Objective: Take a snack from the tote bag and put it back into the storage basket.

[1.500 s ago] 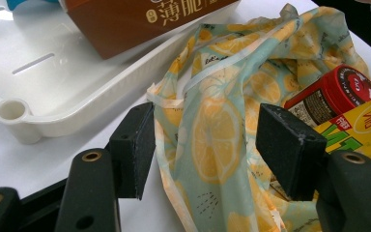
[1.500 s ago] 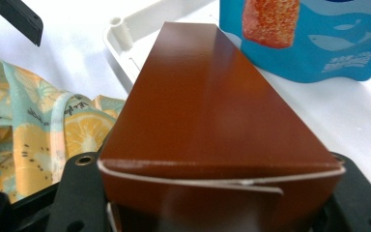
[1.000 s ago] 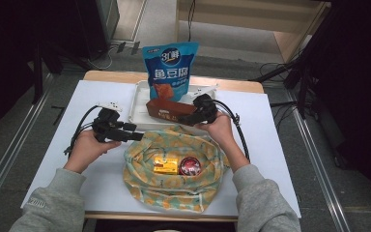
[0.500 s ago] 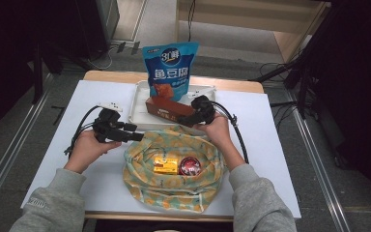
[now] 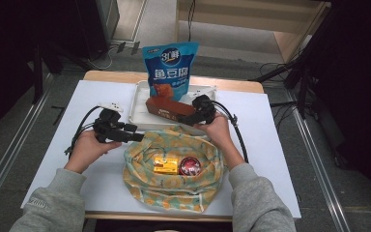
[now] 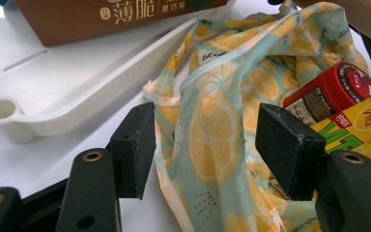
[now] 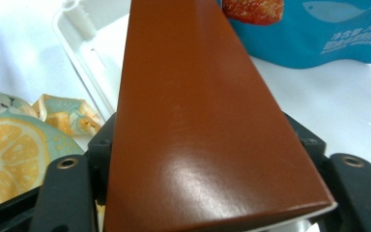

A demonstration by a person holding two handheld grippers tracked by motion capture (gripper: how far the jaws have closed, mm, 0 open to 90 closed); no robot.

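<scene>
1. Standing under everything is the white table [image 5: 280, 145].
2. The cloth bag [image 5: 140, 179] with lemon pictures lies on the near part of the table, between the person's two arms. Its mouth is open.
3. The white tray [image 5: 137, 104] sits just behind the cloth bag.
4. The blue snack bag [image 5: 170, 67] stands upright at the back of the tray.
5. The brown box [image 5: 166, 108] is long and lies in the tray, in front of the blue snack bag.
6. The right gripper [image 5: 186, 118] is at the right end of the brown box, and the box sits between its two jaws. The jaws have just been opening. The box hides the pads, so I cannot tell if they touch it.
7. The left gripper [image 5: 137, 137] is at the left edge of the cloth bag. Its jaws are spread wide. A bit of the bag's rim lies between them, but they do not pinch it.
8. The yellow box [image 5: 165, 165] lies inside the cloth bag.
9. The red can [image 5: 190, 166] lies right beside the yellow box, on its right.
</scene>
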